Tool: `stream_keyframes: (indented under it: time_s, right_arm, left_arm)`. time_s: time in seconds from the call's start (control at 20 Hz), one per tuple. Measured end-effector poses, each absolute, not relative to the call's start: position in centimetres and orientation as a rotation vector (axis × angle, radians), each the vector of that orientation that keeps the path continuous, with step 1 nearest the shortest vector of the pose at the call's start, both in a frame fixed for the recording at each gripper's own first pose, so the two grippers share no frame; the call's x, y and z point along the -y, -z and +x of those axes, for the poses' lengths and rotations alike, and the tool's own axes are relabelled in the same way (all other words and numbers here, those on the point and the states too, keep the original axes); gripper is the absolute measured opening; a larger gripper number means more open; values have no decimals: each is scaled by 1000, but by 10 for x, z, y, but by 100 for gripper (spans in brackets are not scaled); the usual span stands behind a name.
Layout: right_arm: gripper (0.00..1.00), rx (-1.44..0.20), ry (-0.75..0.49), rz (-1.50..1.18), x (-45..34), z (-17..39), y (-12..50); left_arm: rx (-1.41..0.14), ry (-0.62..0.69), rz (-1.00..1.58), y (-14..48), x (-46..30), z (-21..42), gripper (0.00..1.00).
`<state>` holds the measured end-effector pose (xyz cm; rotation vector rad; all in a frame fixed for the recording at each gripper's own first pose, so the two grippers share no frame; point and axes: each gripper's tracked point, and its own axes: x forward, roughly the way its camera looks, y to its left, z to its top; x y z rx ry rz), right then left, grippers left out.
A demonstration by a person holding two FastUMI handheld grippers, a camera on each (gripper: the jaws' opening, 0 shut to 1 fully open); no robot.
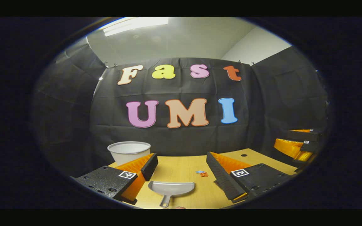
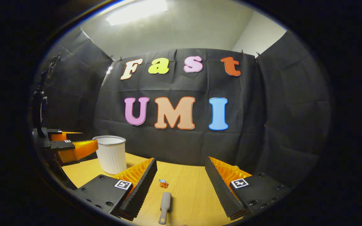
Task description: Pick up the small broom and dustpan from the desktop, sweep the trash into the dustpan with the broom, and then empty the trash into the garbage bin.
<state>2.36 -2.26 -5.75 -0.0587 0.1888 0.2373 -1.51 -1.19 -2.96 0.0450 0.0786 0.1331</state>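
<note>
Both hand-held grippers were open: left (image 1: 181, 171) over grey plastic dustpan (image 1: 171, 189), right (image 2: 181, 180) over grey broom handle (image 2: 165, 207), each lying lengthwise between the fingers.

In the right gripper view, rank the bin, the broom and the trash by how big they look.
1. garbage bin
2. small broom, though it lies nearer the camera
3. trash, clearly smallest

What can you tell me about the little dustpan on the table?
The dustpan is pale grey and looks like plastic. It has a wide, shallow scoop and a short handle with a hole at the end. It lies flat on the wooden table, handle toward the camera. It sits between the open fingers of the left hand-held gripper, which don't touch it.
</note>
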Motion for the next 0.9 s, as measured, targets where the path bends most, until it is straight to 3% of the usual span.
stream_keyframes:
  time_s: [0.5,0.55,0.6,0.7,0.75,0.9]
  right_arm:
    - [98,-487,-328,-166,-22,28,167]
    - [99,-528,-334,-178,-25,29,181]
    - [99,-570,-342,-185,-28,29,194]
    - [99,-642,-344,-209,-28,29,218]
    - [100,-679,-338,-225,-26,29,231]
    - [100,-795,-323,-265,-21,27,267]
  left_arm:
    - [-441,-128,7,174,-24,-25,94]
    - [-491,-125,-3,192,-25,-29,100]
    - [-545,-125,-19,211,-26,-34,95]
    - [-641,-115,-41,244,-26,-42,100]
    - [-677,-112,-43,255,-27,-44,96]
    - [-753,-97,-33,282,-30,-42,96]
